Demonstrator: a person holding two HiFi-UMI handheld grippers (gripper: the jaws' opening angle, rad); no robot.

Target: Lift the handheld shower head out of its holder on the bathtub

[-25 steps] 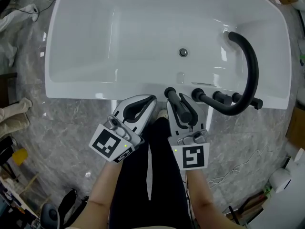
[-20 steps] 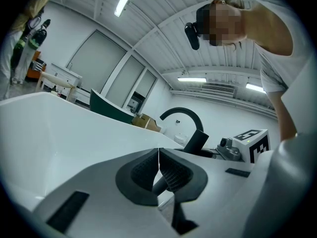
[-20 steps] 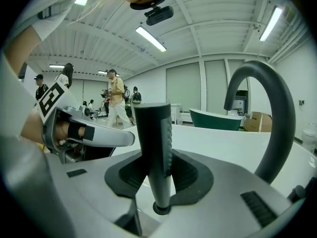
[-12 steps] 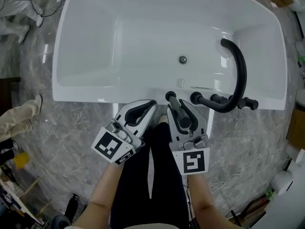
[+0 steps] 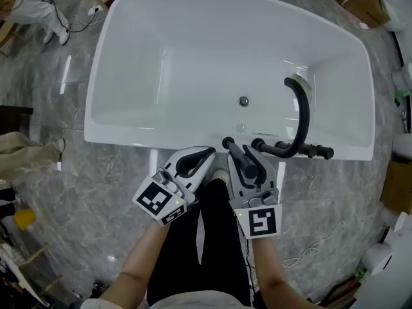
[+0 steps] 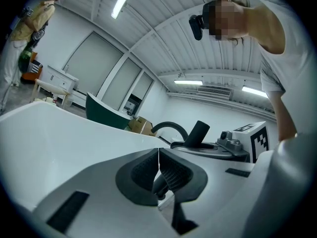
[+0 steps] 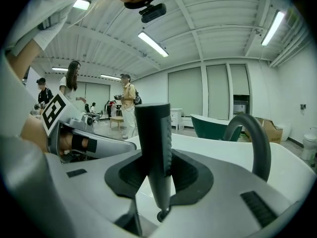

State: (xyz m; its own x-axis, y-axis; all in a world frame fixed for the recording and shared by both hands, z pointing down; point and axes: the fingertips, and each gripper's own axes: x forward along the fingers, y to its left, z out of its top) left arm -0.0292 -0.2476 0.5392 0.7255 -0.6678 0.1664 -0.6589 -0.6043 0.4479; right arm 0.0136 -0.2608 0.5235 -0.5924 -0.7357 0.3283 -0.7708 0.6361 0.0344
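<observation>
Jaws first: right gripper [image 5: 248, 154] [image 7: 161, 167] clamped on black handheld shower head [image 5: 243, 163] [image 7: 154, 143], pads on both sides of the straight handle, about mid-length. Left gripper [image 5: 207, 152] [image 6: 158, 155] closed tip to tip, nothing between, just beside right jaws on their left. Shower head upright between right jaws, top end above pads, narrow lower end below them, over near rim of bathtub [image 5: 129, 136]. Cannot tell whether lower end is clear of holder. Looks rigid, smooth matte black, likely light but maybe slick; probably drags on a hose, none visible. Best hold: middle of round handle, as now, square across pads to stop twisting. Count: one shower head, one bathtub, one arched black spout [image 5: 302, 118] [image 7: 257, 138] beyond right jaws to their right, one drain [image 5: 243, 100] ahead of both jaws, two grippers. Black knobs below spout too small to count surely.
</observation>
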